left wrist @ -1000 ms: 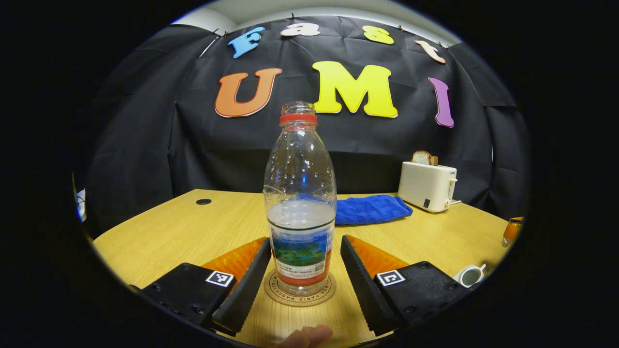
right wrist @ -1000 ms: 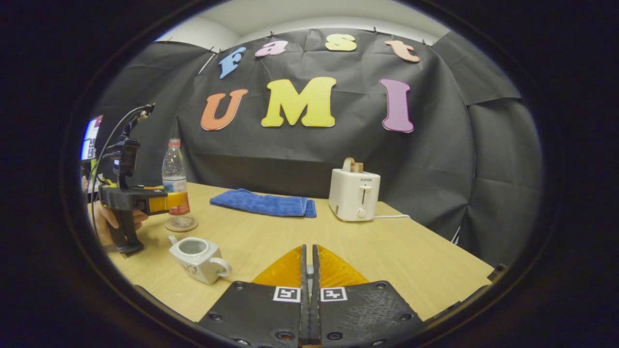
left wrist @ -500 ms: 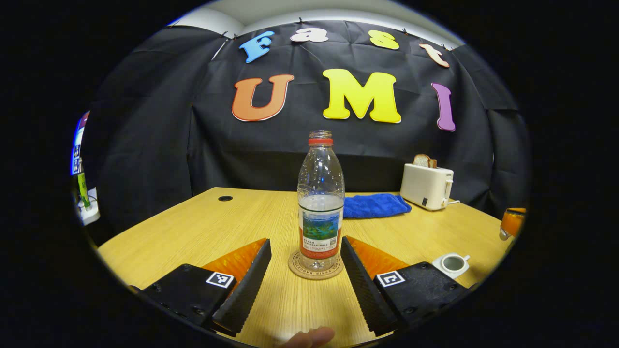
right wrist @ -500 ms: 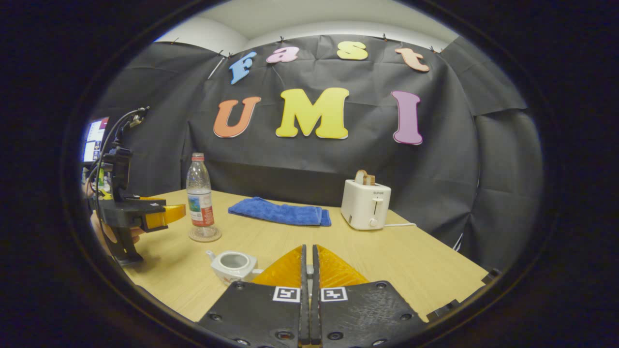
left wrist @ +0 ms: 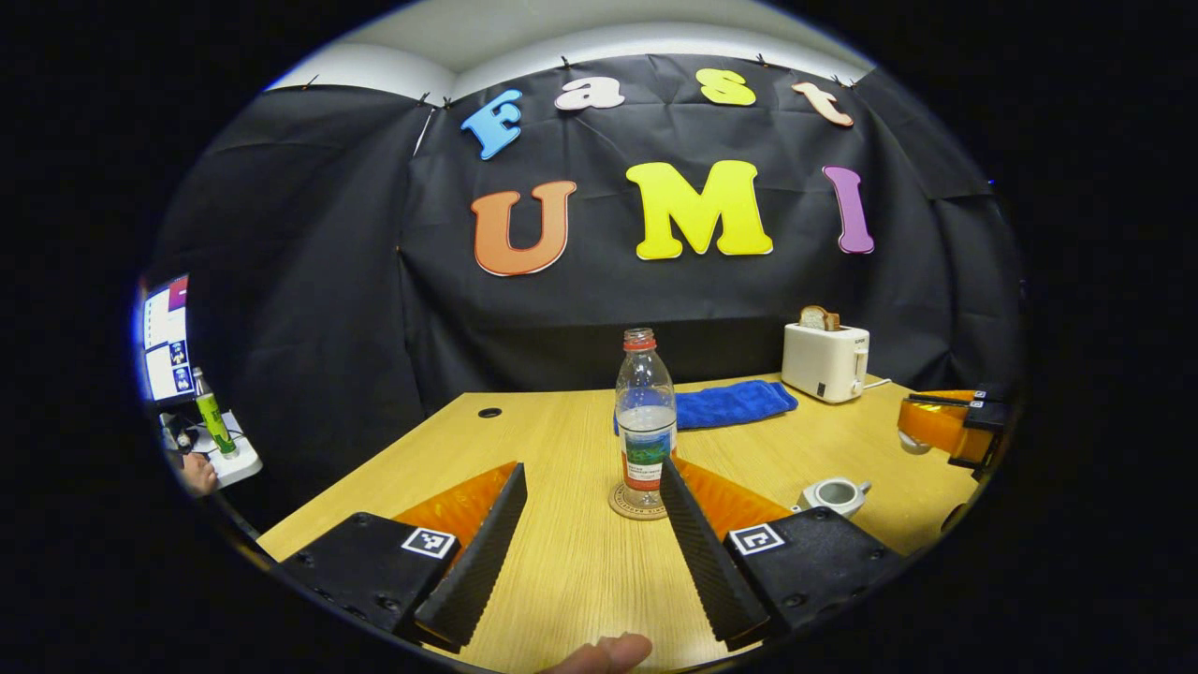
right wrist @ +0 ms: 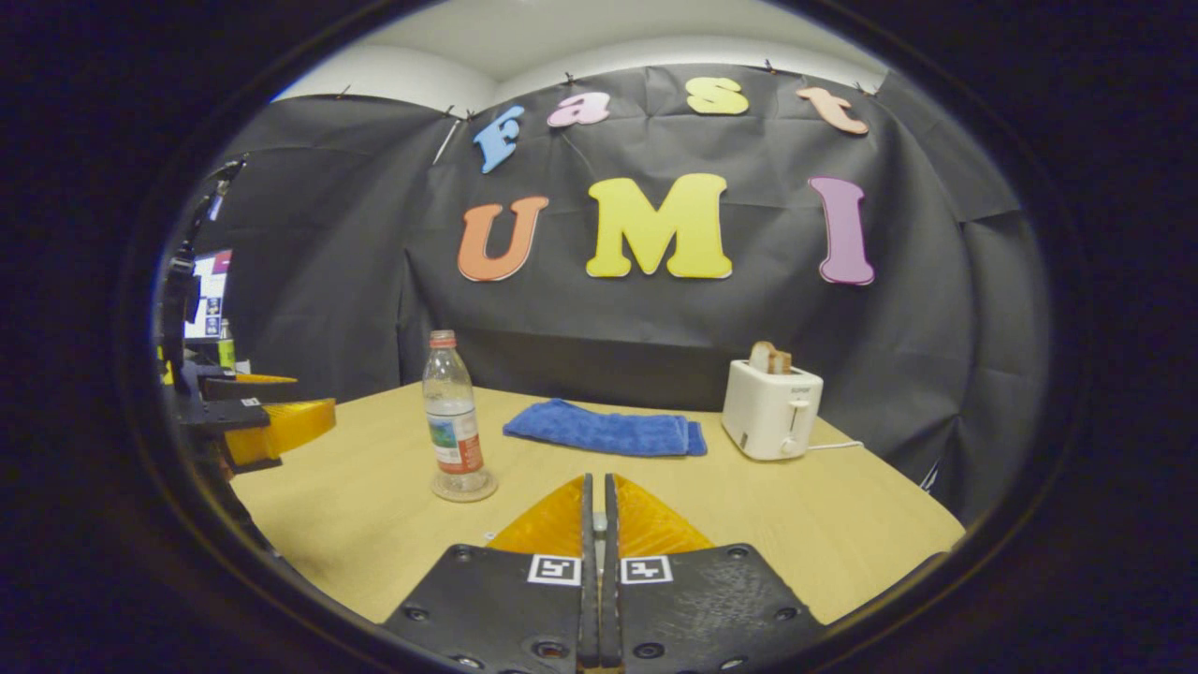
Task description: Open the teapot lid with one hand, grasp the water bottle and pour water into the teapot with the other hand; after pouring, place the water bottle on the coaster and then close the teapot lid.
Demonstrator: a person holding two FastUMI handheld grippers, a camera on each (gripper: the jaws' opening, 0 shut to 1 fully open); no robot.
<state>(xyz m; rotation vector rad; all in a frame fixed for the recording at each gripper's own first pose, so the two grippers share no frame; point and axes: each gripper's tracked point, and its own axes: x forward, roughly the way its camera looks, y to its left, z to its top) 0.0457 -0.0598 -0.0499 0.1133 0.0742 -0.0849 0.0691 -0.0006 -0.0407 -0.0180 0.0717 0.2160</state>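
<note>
A clear plastic water bottle [left wrist: 645, 419] with a ribbed shoulder, a red neck ring and a printed paper label stands upright at the centre of the left gripper view, uncapped and partly filled. It rests on a round, flat coaster [left wrist: 635, 503] with lettering along its rim, which lies on the pale wood-grain table [left wrist: 562, 571]. To the lower right of the bottle in that view sits a small white glazed teapot [left wrist: 834, 493], squat, with its top open and a loop handle. Behind the bottle, a soft blue folded towel [left wrist: 733, 403] lies flat, and a smooth boxy white toaster [left wrist: 825, 360] with a slice of bread in its slot stands in the right middle.

The left gripper [left wrist: 591, 543] fills the bottom of its own view with both ridged fingers spread wide, touching nothing; the bottle stands beyond the fingertips, apart from them. A fingertip [left wrist: 604, 652] of the person shows at the bottom edge.

In the right gripper view the right gripper [right wrist: 596, 552] sits at the bottom centre with its fingers pressed together, only a thin seam between them; whether they pinch anything cannot be told. The bottle appears left of centre there.
</note>
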